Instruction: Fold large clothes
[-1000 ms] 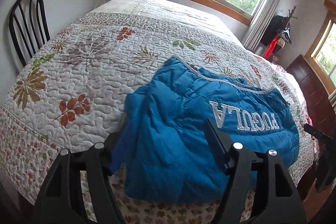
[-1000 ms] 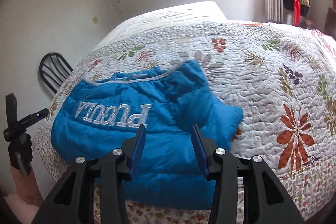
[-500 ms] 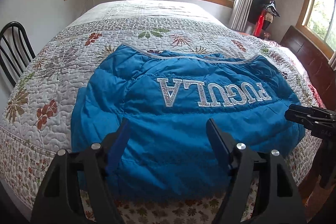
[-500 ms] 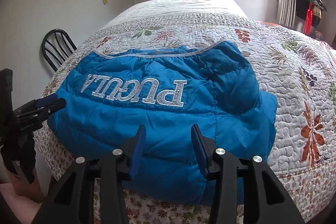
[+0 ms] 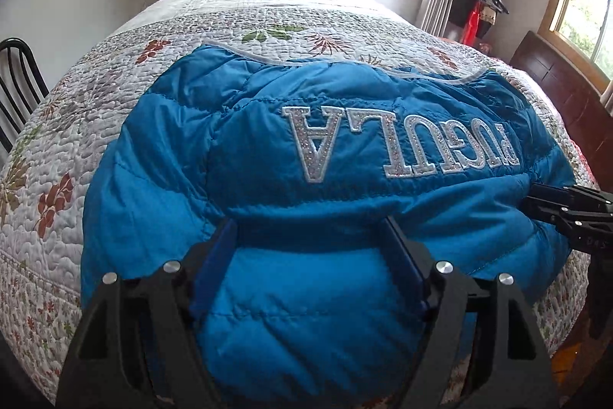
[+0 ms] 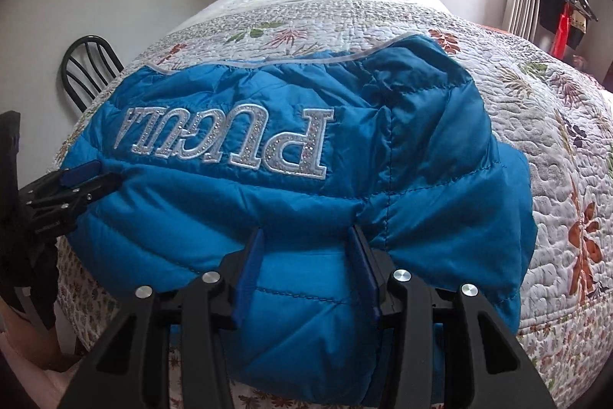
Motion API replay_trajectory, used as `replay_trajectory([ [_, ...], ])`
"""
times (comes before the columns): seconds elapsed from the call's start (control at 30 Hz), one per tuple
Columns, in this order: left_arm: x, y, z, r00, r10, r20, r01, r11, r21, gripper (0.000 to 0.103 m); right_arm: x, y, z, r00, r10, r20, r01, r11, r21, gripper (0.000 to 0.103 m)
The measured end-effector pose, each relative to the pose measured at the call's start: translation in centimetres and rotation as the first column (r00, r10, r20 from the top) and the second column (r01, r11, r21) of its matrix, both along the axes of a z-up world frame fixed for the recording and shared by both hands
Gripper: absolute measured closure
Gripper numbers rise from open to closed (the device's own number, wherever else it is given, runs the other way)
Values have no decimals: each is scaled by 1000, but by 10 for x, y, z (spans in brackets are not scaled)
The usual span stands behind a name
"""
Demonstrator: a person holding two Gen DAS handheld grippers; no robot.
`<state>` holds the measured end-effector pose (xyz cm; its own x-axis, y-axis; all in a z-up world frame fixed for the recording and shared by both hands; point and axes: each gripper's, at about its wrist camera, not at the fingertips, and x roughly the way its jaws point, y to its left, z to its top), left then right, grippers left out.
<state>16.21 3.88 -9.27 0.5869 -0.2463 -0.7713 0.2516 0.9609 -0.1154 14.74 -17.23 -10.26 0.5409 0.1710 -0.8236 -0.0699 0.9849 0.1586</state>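
The left gripper (image 5: 310,229) has just been spreading its jaws, which straddle a puffy ridge of the blue jacket (image 5: 268,148) without pinching it. The right gripper (image 6: 306,240) also stands unclenched astride the jacket – which lies folded on the quilted bed (image 5: 95,94), near its front edge.

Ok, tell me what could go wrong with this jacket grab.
The jacket is puffy and slick, so both open grippers, left and right, may pinch only the top layer, or it may slip out. Its near edge overhangs the bed, so a pull could drag it off.
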Motion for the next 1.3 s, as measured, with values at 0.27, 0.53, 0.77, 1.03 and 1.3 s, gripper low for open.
replay_trajectory([
  [0.27,1,-2,-9,1000,-15,13,15,1000,7,27,-2,0,-11,1000,-4,25,4,1000,12,58],
  [0.53,-7,6,3,1000,5,15,-5,999,-41,29,-17,-21,10,997,-32,67,26,996,85,63],
  [0.77,-30,-15,27,997,-40,61,47,993,-108,29,-55,-58,28,991,-101,92,93,992,88,63],
  [1.03,-18,-74,2,992,-121,26,121,992,-20,25,-52,-78,-9,994,-109,0,108,983,148,69],
  [1.3,-19,-48,7,995,-94,-12,92,990,-103,25,-60,-91,2,995,-95,34,85,974,211,69],
])
